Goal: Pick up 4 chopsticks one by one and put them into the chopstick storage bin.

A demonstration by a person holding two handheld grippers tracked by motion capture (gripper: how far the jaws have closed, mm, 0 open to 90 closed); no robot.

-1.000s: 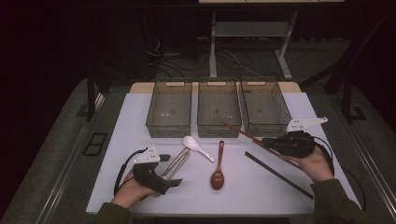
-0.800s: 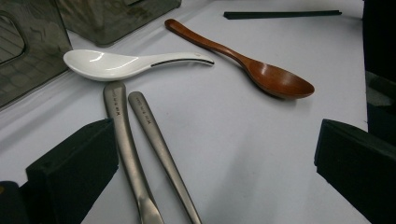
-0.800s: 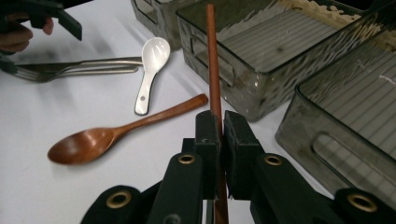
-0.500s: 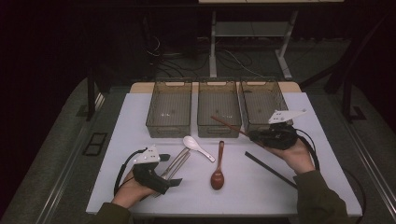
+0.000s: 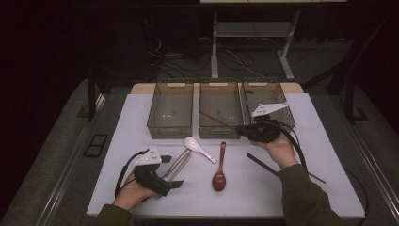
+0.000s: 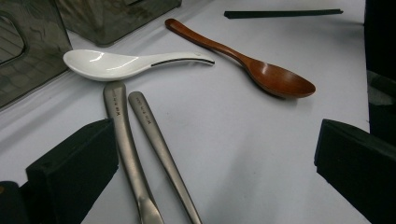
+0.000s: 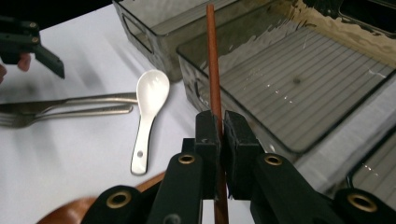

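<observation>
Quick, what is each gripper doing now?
Left gripper: open, holding nothing.
Right gripper: shut on thin reddish-brown wooden chopstick.

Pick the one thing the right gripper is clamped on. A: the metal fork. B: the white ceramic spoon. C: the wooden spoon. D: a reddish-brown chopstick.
D: in the right gripper view the right gripper has its jaws pressed together on a reddish-brown chopstick that runs out over the middle bin, while the white spoon lies on the table.
</observation>
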